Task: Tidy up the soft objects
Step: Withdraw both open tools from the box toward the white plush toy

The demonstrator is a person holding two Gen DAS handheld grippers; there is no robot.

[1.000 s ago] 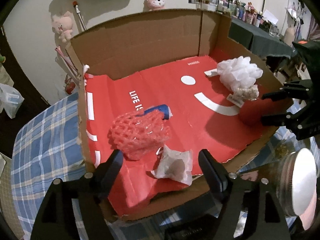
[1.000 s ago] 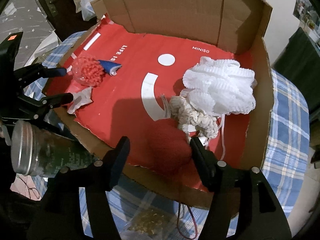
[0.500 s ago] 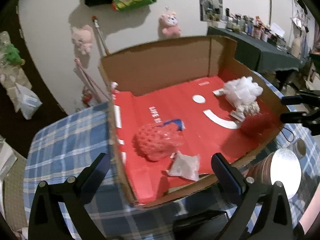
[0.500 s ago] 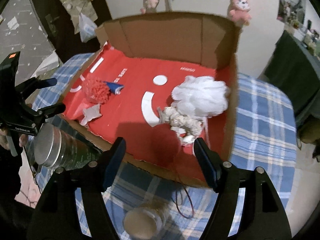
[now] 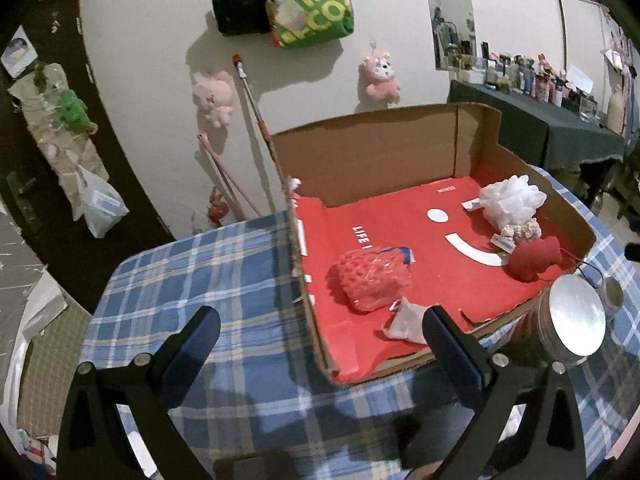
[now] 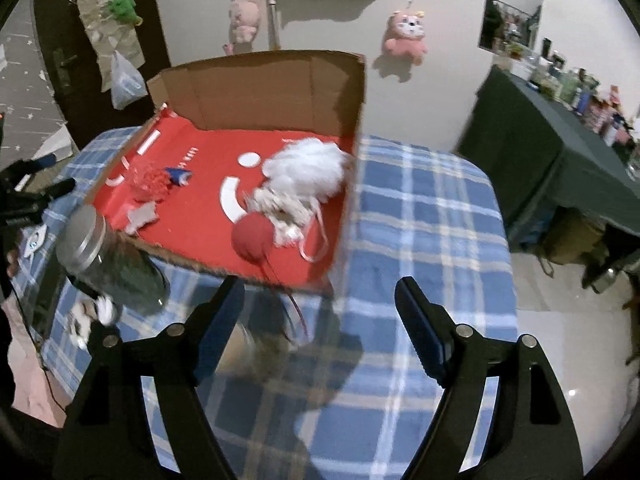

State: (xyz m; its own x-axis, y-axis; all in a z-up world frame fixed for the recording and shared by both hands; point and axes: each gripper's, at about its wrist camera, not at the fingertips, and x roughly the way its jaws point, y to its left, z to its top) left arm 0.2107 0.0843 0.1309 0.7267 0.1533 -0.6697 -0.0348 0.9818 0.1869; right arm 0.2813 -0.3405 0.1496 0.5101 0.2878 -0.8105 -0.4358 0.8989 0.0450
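Pale wall [image 5: 152, 40], plaid tablecloth [image 6: 420, 208], dark side table [image 6: 532, 136].

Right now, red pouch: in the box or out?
In. The red pouch lies on the box floor by the front edge; its cord trails out over the edge.

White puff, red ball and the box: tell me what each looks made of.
White puff: gathered plastic mesh, probably a bath pouf, judging by its frilly, airy folds.
Red ball: likely knit or felted yarn; matte, fuzzy surface with a trailing cord.
Box: corrugated cardboard, with plain brown walls and torn edges; its floor is printed red with a slight sheen.
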